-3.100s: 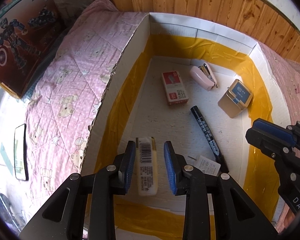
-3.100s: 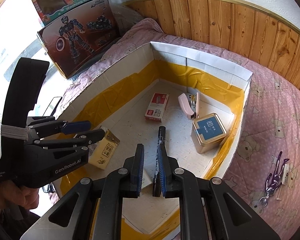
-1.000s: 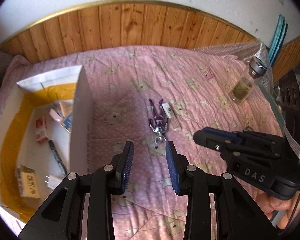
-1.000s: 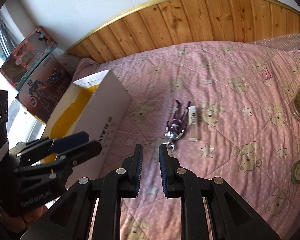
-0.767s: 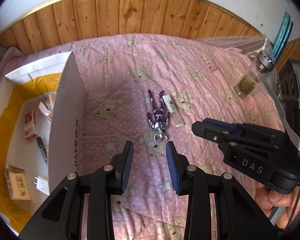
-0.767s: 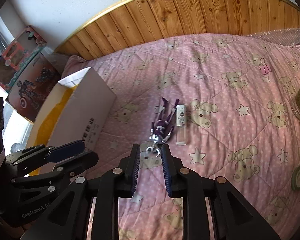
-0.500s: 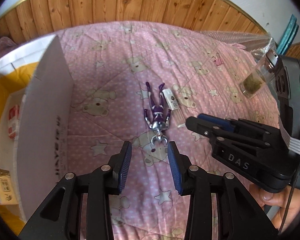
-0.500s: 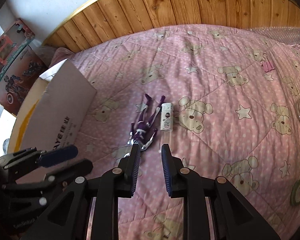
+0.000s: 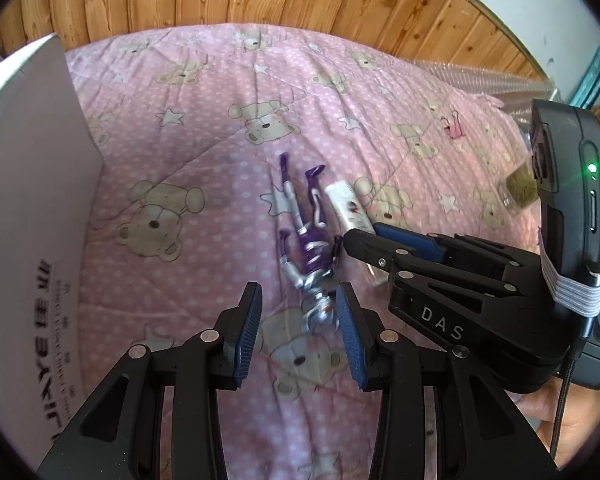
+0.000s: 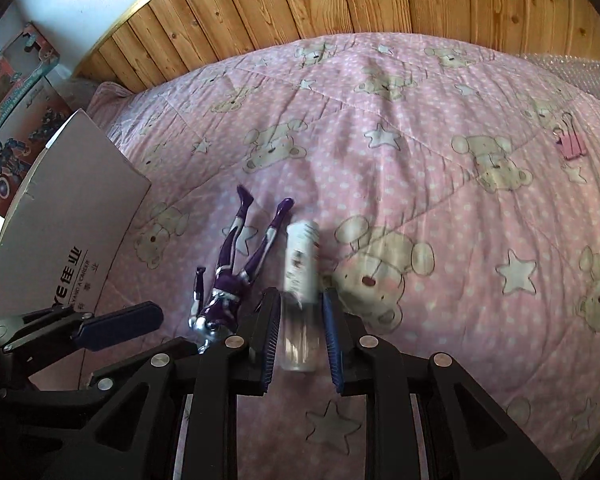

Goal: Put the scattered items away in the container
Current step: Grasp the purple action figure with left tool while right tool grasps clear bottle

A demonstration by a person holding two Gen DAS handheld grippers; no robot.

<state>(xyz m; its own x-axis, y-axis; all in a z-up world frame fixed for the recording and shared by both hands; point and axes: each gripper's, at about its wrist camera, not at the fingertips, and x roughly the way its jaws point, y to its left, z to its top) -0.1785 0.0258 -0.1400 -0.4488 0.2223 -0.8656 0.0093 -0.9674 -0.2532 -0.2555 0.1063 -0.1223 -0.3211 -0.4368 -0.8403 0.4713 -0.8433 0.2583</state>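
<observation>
A purple and silver toy figure lies on the pink bear quilt, feet away from me. A small white-labelled bottle lies beside it on the right. My left gripper is open just above the quilt, with the figure's silver head between its blue pads, untouched. My right gripper is open, straddling the bottle's near clear end; narrow gaps show on both sides. The white cardboard box stands to the left; only its outer wall shows.
A pink binder clip lies far right on the quilt. A glass jar shows blurred behind the right gripper's body. Wooden panelling backs the bed, bubble wrap lies at the right, and toy boxes stand beyond the cardboard box.
Both grippers have come down and forward onto the two items. The figure's head now sits between the left pads, the bottle between the right pads. Both sets of jaws stand slightly wider.
</observation>
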